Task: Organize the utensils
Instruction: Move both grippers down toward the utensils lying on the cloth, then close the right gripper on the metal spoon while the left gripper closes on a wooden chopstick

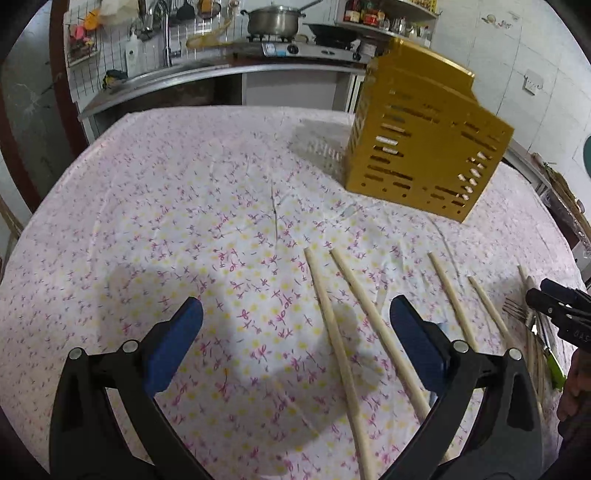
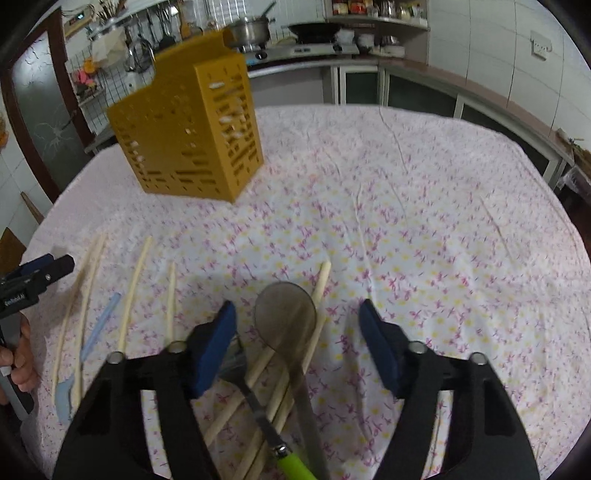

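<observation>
A yellow slotted utensil holder (image 1: 424,147) (image 2: 192,129) stands on the flowered tablecloth. My left gripper (image 1: 295,321) is open above two wooden chopsticks (image 1: 332,332) that lie between its fingers, untouched. More chopsticks (image 1: 450,295) lie to its right. My right gripper (image 2: 297,332) is open over a pile: a metal spoon (image 2: 286,314), a green-handled fork (image 2: 258,406) and several chopsticks (image 2: 321,284) underneath. The spoon's bowl lies between the blue pads (image 2: 218,343) with a gap on each side. Each gripper shows at the edge of the other's view, the right gripper (image 1: 554,310) and the left gripper (image 2: 33,277).
A pale blue plastic utensil (image 2: 99,325) lies among loose chopsticks (image 2: 135,291) at the left. Behind the table (image 2: 443,221) runs a kitchen counter with a pot (image 1: 273,22), a pan and a sink. A hand (image 2: 18,354) holds the left gripper.
</observation>
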